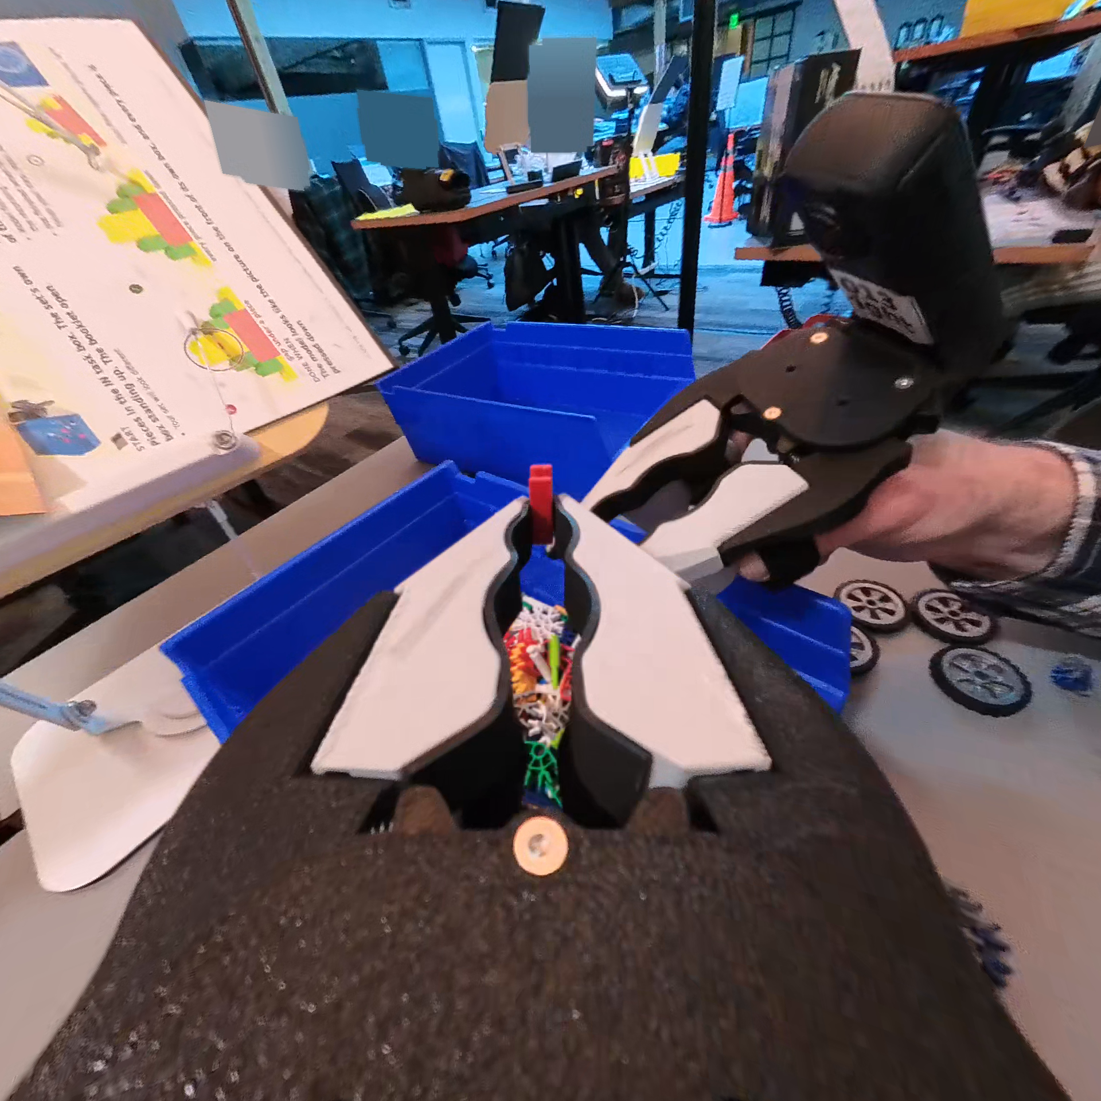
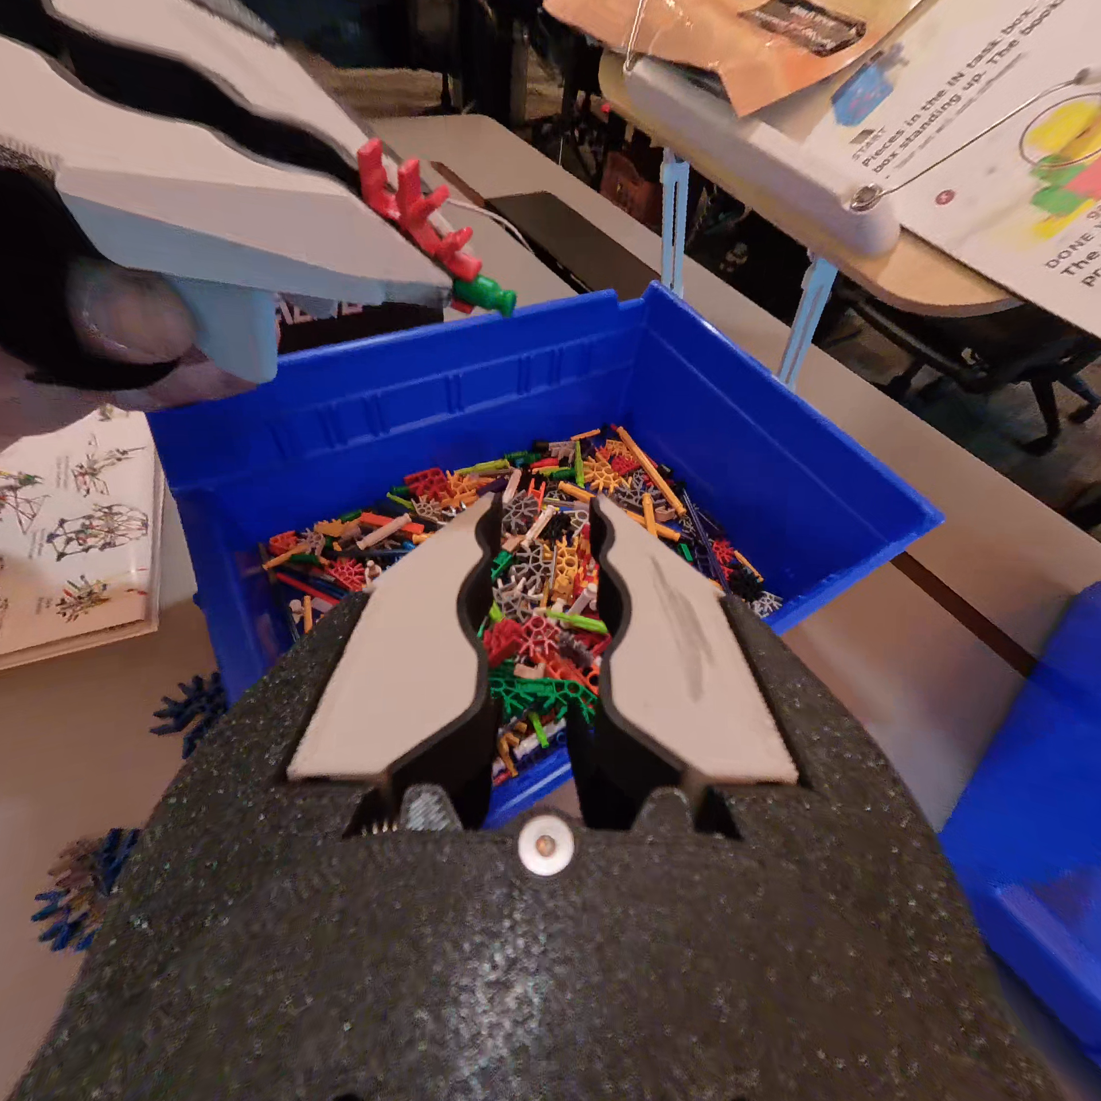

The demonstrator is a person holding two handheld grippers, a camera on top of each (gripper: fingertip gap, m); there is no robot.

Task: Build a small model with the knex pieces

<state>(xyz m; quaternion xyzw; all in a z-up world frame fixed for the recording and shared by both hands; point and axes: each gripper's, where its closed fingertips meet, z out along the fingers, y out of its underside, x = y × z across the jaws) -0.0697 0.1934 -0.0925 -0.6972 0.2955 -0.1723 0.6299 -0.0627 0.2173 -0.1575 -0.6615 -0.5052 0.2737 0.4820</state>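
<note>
Gripping: my left tongs (image 1: 541, 512) pinched a red connector (image 1: 540, 503) at the tips, above the blue bin (image 2: 774, 476).
Right tongs (image 2: 543, 506): parted, empty, over the bin's pieces (image 2: 536, 572).

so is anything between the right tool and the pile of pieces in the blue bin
Nothing visible. The right tool hangs open above the blue bin, with the loose pieces showing between its fingers. The left tool, shut on a red connector, is off to the side.
</note>
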